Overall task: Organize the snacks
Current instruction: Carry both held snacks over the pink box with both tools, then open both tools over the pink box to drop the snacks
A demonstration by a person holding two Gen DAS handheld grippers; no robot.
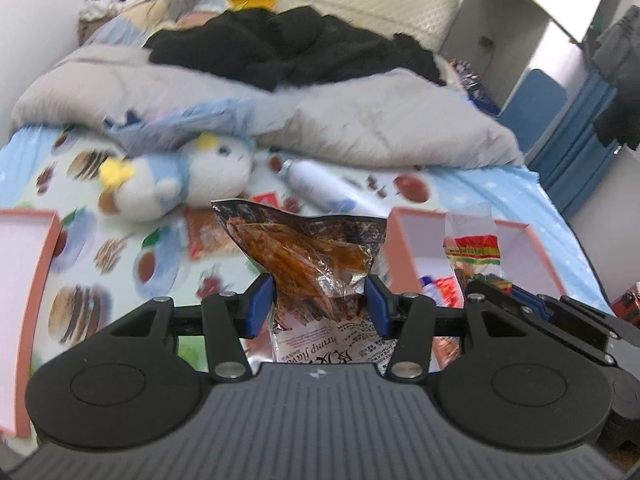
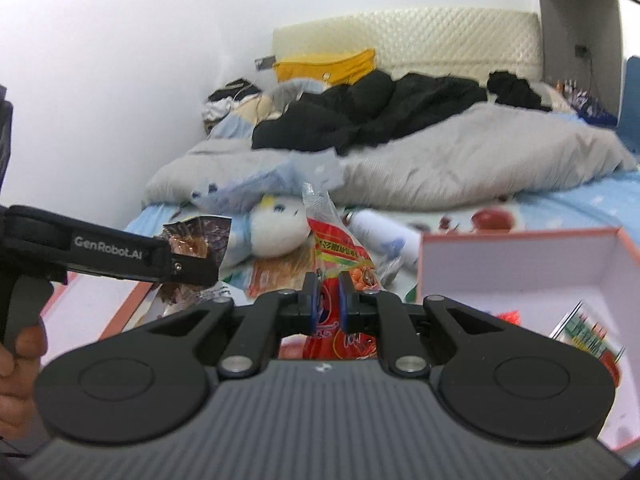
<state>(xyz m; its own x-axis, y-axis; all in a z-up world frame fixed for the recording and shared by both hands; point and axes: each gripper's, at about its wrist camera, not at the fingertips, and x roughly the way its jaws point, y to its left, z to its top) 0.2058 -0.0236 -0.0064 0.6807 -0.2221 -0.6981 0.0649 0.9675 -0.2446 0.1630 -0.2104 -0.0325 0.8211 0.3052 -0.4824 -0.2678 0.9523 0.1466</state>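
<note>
Left wrist view shows our left gripper (image 1: 318, 306) clamped on a brown packet (image 1: 308, 256), its long axis upright between the pads. Our right gripper (image 2: 328, 300) pinches a red packet (image 2: 340, 256) in narrow jaws, also upright. Both packets hang above the bed (image 1: 480, 196). A pink box (image 2: 520, 256) lies just right of the red packet and the right hand is nearer it; another box (image 1: 28, 264) sits to the left.
</note>
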